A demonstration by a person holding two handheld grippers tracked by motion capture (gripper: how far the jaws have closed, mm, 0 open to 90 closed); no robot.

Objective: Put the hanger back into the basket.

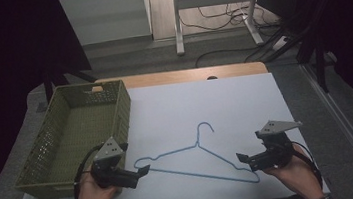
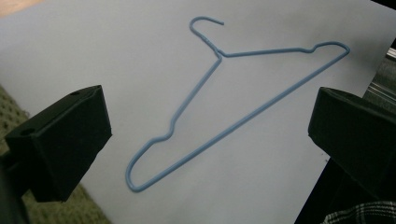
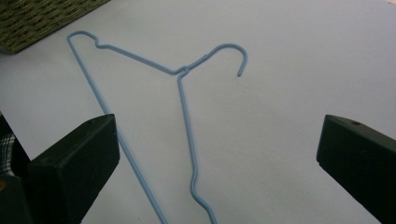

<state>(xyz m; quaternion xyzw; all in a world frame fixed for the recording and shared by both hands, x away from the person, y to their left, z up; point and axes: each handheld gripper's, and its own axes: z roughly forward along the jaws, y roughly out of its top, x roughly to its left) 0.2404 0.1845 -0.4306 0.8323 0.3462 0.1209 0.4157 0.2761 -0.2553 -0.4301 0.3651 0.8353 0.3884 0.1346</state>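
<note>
Two grippers flank one blue wire hanger [image 1: 198,155], which lies flat on the white worktop [image 1: 225,99], hook pointing away from the person, untouched. The green basket [image 1: 44,145] at the left stands empty. Judgement: the work is at its very start; nothing is grasped or lifted, so the grasp, and whatever carry follows, all remain. Left gripper [image 1: 144,171]: held low in the left hand [image 1: 92,197], aimed inward at the hanger's left shoulder bend, tip just beside the wire but apart from it. In the left gripper view its fingers [image 2: 63,140] are spread wide with the hanger's near end between and beyond them. Right gripper [image 1: 242,158]: held in the right hand [image 1: 296,171], aimed inward at the right end, near it, no contact. In the right gripper view its fingers [image 3: 74,163] are likewise spread wide, the bottom bar running close past the left one.
</note>
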